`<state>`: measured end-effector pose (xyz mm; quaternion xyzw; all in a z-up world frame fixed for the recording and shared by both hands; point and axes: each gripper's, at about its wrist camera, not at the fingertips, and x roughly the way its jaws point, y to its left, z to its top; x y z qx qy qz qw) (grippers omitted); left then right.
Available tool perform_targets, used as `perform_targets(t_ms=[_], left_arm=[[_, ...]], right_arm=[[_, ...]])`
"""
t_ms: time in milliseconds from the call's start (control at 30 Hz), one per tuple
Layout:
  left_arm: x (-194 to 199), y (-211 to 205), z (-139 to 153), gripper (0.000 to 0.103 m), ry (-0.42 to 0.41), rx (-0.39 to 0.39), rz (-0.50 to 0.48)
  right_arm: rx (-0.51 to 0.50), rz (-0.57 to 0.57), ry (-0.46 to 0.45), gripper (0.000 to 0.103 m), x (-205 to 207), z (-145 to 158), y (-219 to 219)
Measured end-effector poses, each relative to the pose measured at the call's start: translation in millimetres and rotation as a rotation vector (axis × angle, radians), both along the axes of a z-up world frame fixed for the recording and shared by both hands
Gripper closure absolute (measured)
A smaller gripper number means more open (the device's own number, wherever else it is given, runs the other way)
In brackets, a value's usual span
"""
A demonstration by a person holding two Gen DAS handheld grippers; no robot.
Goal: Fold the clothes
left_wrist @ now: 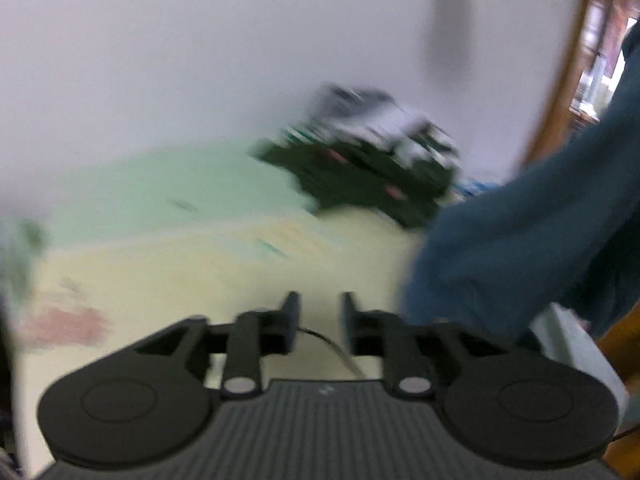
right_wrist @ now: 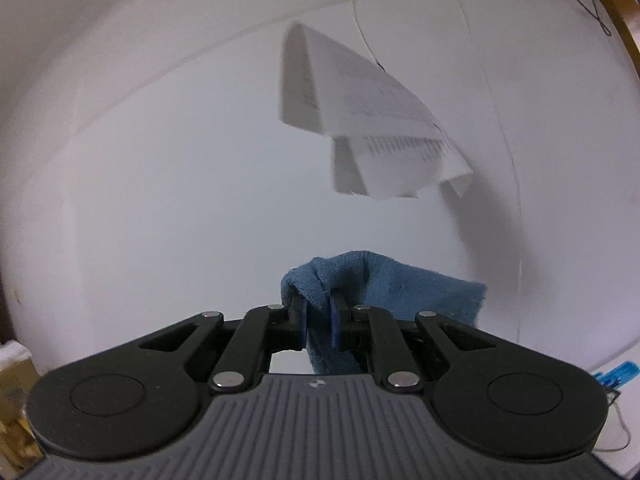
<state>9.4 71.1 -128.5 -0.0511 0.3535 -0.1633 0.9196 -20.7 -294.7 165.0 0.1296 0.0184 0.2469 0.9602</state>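
Right gripper (right_wrist: pixel 318 316): jaws pinched on blue towel (right_wrist: pixel 384 284) — raised before the white wall (right_wrist: pixel 160 160).
Left gripper (left_wrist: pixel 320 312): jaws apart, holding nothing; towel (left_wrist: pixel 520 248) hangs at 3 o'clock — blurred, dark clothes pile (left_wrist: pixel 368 164) probably at 12.

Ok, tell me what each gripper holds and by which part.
The right gripper pinches the blue cloth by a bunched edge. The left gripper is open, holding nothing.

Soft, nubby blue terry-cloth garment (right_wrist: pixel 384 280); matt black plastic right gripper (right_wrist: pixel 319 314) with shiny metal pivot pins; thin curled white printed paper sheet (right_wrist: pixel 372 116) on a smooth matt white wall (right_wrist: pixel 160 160).
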Motion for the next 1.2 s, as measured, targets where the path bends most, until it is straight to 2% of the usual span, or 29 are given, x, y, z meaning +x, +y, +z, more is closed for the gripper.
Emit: perform_targets(t_ms=[67,167,300,400,467,533,600,667,733,800,867,1033,1200], left_arm=[[11.4,-21.7,-18.8,0.034,0.006,-0.009,-0.068],[31.7,-55.4,-45.8,0.014,-0.011,0.034,-0.158],[62.0,-84.9,-78.5,0.016,0.077,0.030,-0.200],[75.1,-102.5,-97.7,0.040,0.137,0.025,-0.238],[73.4,-108.7,-102.9,0.083,0.171,0.007,-0.256],[67.2,-113.0,-97.6,0.099,0.148,0.013,-0.232],[60.3,-116.7,-91.5,0.100,0.123,0.019,-0.208],[46.1,-107.6,-71.3,0.100,0.052,0.018,-0.167],[28.8,-89.2,-44.5,0.100,-0.004,-0.006,-0.135],[4.4,-63.5,-9.8,0.100,-0.082,-0.033,-0.086],[-20.4,-38.7,26.8,0.100,-0.162,-0.043,-0.024],[-99.0,22.8,128.1,0.100,-0.384,-0.033,0.149],[-178.2,50.8,215.1,0.100,-0.613,0.030,0.309]], right_arm=[[0.012,0.000,0.001,0.092,-16.3,2.5,2.9],[-0.002,-0.022,0.006,0.092,-35.5,-5.6,8.5],[-0.017,-0.108,0.049,0.092,-64.4,-11.0,-5.2],[0.000,-0.178,0.087,0.092,-79.6,-23.1,-23.7],[0.014,-0.220,0.113,0.092,-83.0,-33.8,-38.6],[0.015,-0.261,0.140,0.092,-81.6,-45.7,-51.8],[-0.004,-0.301,0.175,0.092,-72.6,-59.7,-61.7],[-0.010,-0.328,0.201,0.092,-64.5,-71.5,-72.5],[0.030,-0.328,0.218,0.092,-50.8,-78.2,-86.4],[0.073,-0.327,0.235,0.092,-37.0,-84.6,-100.5],[0.119,-0.288,0.212,0.092,-27.6,-84.9,-109.4],[0.295,-0.110,0.109,0.092,-25.5,-76.6,-121.9],[0.442,0.091,0.005,0.092,-24.8,-55.4,-116.9]])
